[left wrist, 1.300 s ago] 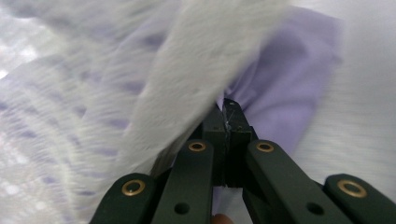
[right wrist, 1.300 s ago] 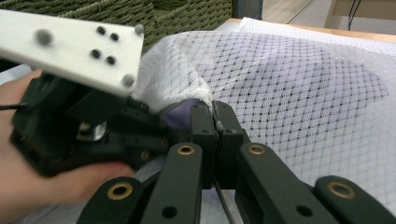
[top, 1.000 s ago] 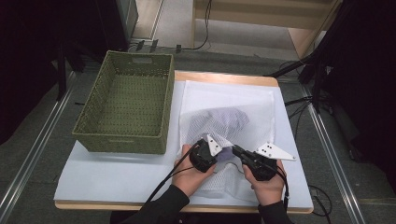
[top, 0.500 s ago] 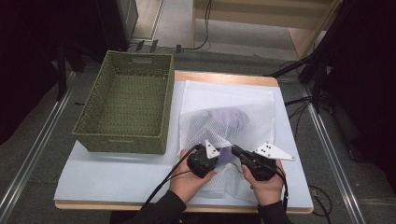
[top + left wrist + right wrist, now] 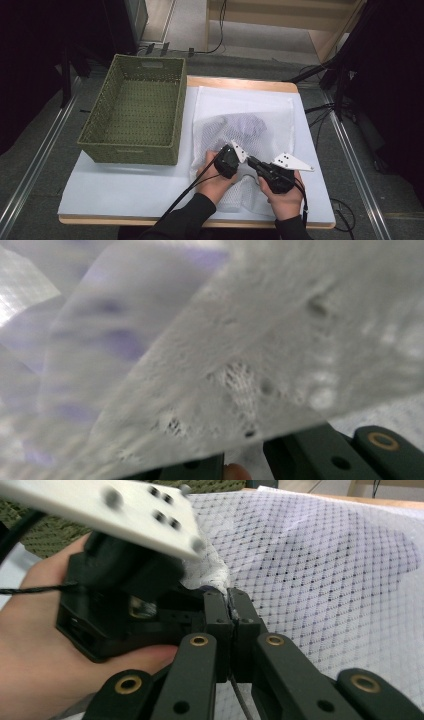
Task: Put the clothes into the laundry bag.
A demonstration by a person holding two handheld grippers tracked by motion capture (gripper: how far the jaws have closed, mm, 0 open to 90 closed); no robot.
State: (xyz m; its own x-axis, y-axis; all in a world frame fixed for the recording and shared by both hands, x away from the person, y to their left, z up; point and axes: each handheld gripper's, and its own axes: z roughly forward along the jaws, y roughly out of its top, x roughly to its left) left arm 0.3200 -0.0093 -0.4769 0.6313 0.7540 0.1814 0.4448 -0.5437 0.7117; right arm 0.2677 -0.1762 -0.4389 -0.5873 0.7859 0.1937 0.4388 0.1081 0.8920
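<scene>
A white mesh laundry bag [image 5: 260, 107] lies flat on the table, and a purplish garment [image 5: 245, 126] shows through it. Both grippers meet at the bag's near edge. My right gripper [image 5: 251, 162] [image 5: 231, 597] is shut, with a fold of mesh pinched between its pads. Just left of it my left gripper [image 5: 239, 166] [image 5: 200, 587] has just been closing its jaws, and bunched mesh sits at its tips. In the left gripper view, blurred mesh [image 5: 250, 365] drapes over the jaws and hides their tips.
A green woven basket [image 5: 127, 149] stands with nothing in it on the left half of the table, beside the bag. The table [image 5: 125, 185] has a white cover. Black cables trail from both grippers toward the near edge. Metal rails run along both sides on the floor.
My left gripper has shifted right and toward the near edge, closer to the right gripper's tips, drawing the mesh edge with it. The right gripper has stayed where it was.
</scene>
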